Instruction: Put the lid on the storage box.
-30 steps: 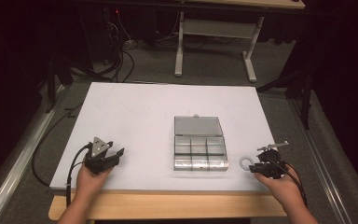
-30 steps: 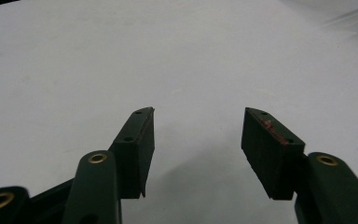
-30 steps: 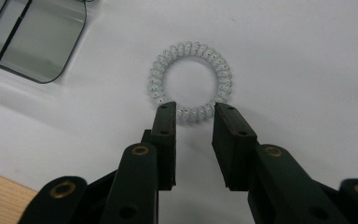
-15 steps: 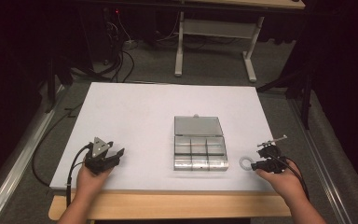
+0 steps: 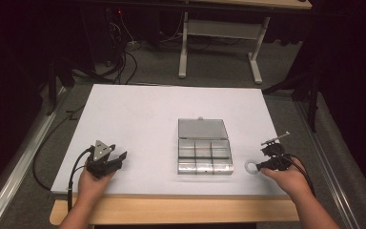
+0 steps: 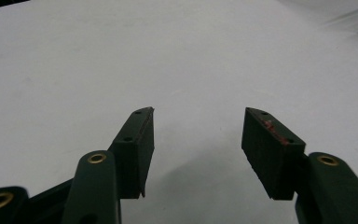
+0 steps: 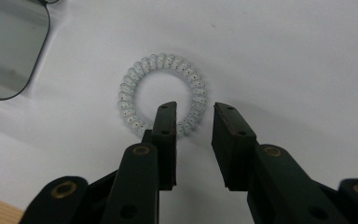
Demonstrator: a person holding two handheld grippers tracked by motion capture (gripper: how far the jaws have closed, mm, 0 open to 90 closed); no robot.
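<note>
Coil ring (image 7: pixel 162 94) lies beside compartment box (image 5: pixel 204 147); right claw (image 7: pixel 194 116) straddles its rim, spread, unobstructed.

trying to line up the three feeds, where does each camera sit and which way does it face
High view: above the person's side, looking forward and down on the white table; both forearms and hands enter from the bottom.
Left gripper view: rides the left hand-held gripper, looking along its open jaws at bare table.
Right gripper view: rides the right hand-held gripper, jaws astride one side of the coil hair tie, a gap at each pad.
Shared: the hair tie and clear box corner show in the high and right gripper views.
</note>
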